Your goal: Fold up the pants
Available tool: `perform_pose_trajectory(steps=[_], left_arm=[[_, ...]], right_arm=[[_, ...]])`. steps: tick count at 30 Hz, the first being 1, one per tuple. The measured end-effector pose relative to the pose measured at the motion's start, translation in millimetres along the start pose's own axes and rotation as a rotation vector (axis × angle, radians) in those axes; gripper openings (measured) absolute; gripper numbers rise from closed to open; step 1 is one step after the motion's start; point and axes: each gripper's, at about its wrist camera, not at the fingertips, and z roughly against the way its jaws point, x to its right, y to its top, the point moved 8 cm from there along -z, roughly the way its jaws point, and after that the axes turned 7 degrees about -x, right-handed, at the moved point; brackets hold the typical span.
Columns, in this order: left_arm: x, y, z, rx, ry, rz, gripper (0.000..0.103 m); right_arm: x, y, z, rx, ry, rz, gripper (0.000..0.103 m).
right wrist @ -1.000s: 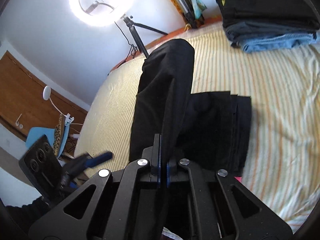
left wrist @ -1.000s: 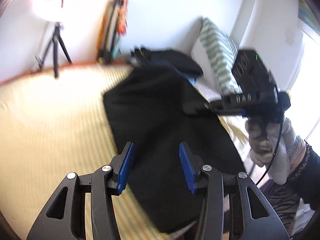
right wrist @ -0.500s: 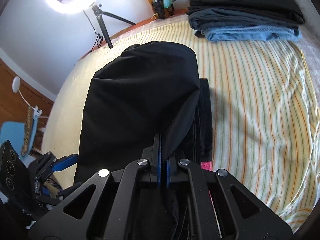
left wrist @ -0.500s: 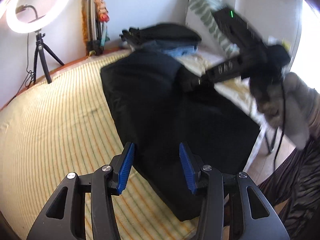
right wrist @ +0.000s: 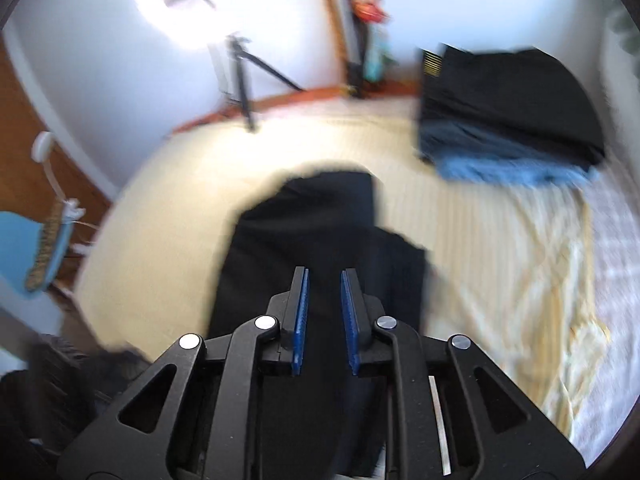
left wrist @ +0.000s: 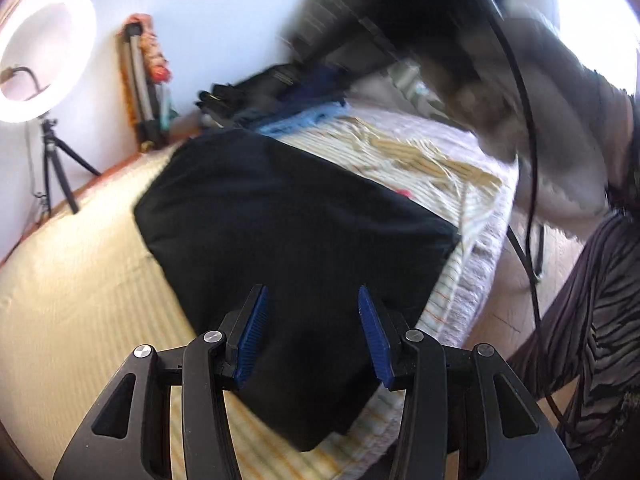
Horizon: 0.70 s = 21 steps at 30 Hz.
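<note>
The black pants (left wrist: 288, 232) lie folded over on the striped yellow bedsheet (left wrist: 80, 288), reaching to the bed's near edge. My left gripper (left wrist: 312, 312) is open and empty, hovering just above the near part of the pants. In the right wrist view the pants (right wrist: 320, 232) lie below my right gripper (right wrist: 324, 292), whose jaws stand a little apart with nothing between them. The right gripper and gloved hand show as a dark blur at the top right of the left wrist view (left wrist: 460, 20).
A stack of folded clothes (right wrist: 508, 112) sits at the far side of the bed. A ring light on a tripod (left wrist: 44, 64) stands by the wall. The bed's edge (left wrist: 472, 288) drops to the floor on the right. A blue chair (right wrist: 24, 248) stands left.
My right gripper has opened and let go of the pants, which have dropped flat onto the bed. It has lifted and is moving fast. The left gripper stays open above the pants.
</note>
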Motion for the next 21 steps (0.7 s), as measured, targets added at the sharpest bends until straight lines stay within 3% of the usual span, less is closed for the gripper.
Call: perform_pose_trajectory(steps=[5,11,14,18,21], left_arm=[[13,-5,-10,-0.030,-0.034,-0.024,0.044],[8,-8,-10,-0.026,-0.063,-0.012,0.044],[8,-9,-10,-0.023,-0.072,-0.013,0.044],[9,-8,-11,-0.018,-0.077,-0.030,0.044],[9,-7,-9,-0.018,-0.086,-0.033,0.044]], right_arm=[[-44,37,-33,-0.072,0.047,0.147,0.018],[-86,47,-103,-0.227,0.176,0.209,0.018],[-84,42,-134,-0.279,0.097,0.256,0.017],[-50,42,-168,-0.321,-0.014,0.198,0.014],[-38,46,-169,-0.295,0.008,0.158,0.011]])
